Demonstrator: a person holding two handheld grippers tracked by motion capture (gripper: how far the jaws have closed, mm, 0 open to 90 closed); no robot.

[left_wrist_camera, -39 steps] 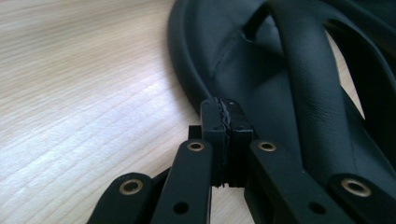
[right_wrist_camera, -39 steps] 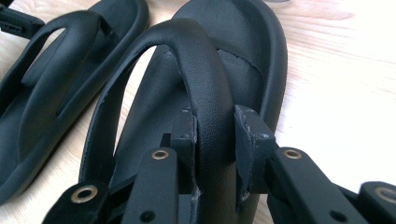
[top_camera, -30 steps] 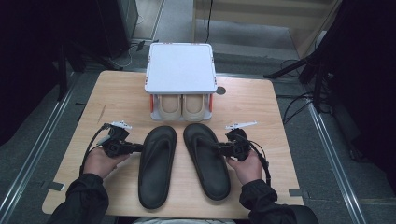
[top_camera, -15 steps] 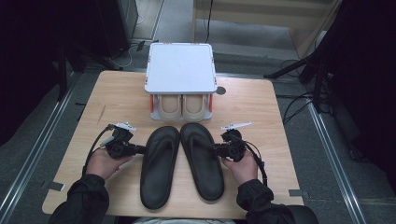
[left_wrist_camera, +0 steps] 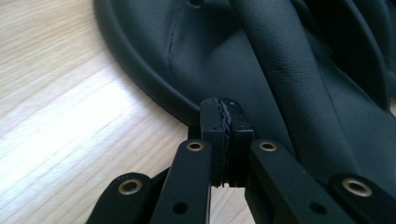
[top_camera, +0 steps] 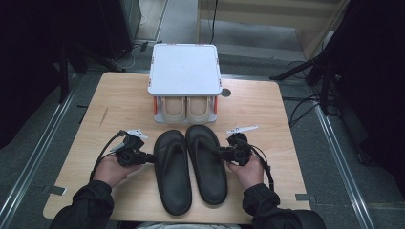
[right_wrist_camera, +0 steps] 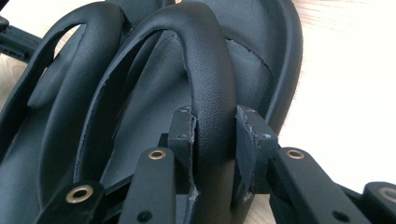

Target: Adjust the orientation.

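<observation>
Two black flip-flops lie side by side on the wooden table (top_camera: pixel 119 109). The left sandal (top_camera: pixel 171 174) has my left gripper (top_camera: pixel 151 158) at its outer edge. In the left gripper view that gripper (left_wrist_camera: pixel 226 112) is shut, with its tips against the left sandal's rim (left_wrist_camera: pixel 140 70) and nothing between the pads. My right gripper (top_camera: pixel 220 151) holds the right sandal (top_camera: pixel 206 164) from the right side. In the right gripper view the right gripper (right_wrist_camera: pixel 214 123) straddles the sandal's strap (right_wrist_camera: pixel 212 70). Its jaws have just been opening a little, pads still against the strap.
A white shoe rack (top_camera: pixel 185 69) stands at the back middle of the table, with a beige pair of shoes (top_camera: pixel 186 109) on the shelf under its top. A dark round hole (top_camera: pixel 226 92) sits to its right. Bare wood lies at both sides of the sandals.
My left gripper has moved right, and the left sandal has slid right with it. The right sandal has shifted slightly left, so the pair lies closer together.
</observation>
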